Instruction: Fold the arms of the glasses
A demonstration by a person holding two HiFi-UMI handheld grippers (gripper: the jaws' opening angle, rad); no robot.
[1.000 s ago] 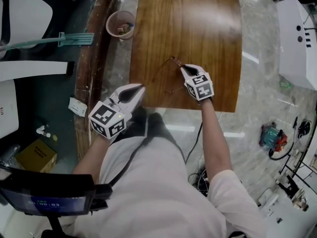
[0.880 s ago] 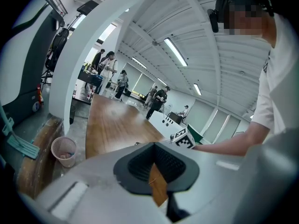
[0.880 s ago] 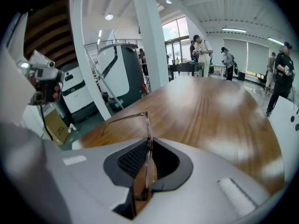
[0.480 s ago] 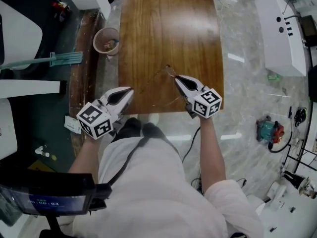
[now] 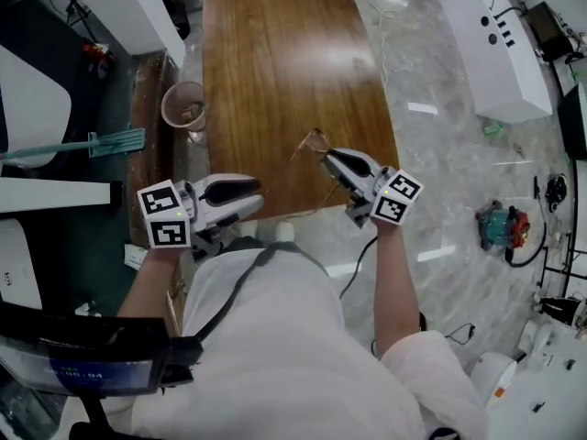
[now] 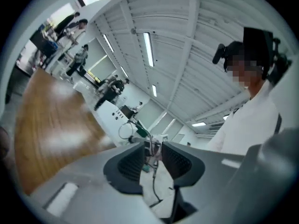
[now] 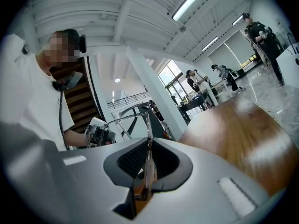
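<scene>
Thin wire-framed glasses (image 5: 315, 141) hang above the near edge of the wooden table (image 5: 275, 62), one arm trailing down toward me. My right gripper (image 5: 328, 156) is shut on them; in the right gripper view the frame (image 7: 126, 120) stands edge-on, pinched between the pads (image 7: 148, 160). My left gripper (image 5: 255, 193) floats off the table's near left corner, pointing right toward the glasses but well apart from them. Its jaws (image 6: 154, 155) are opening, and nothing is between them.
A brown cup-shaped bin (image 5: 185, 106) stands on the floor left of the table, with a green-headed mop (image 5: 92, 145) beyond it. A white machine (image 5: 491, 44) stands at the upper right. My own torso fills the lower middle. Other people stand far across the room.
Both grippers have risen off the table toward me. The right one lifted the glasses with it. The left gripper's jaws, shut before, now stand apart.
</scene>
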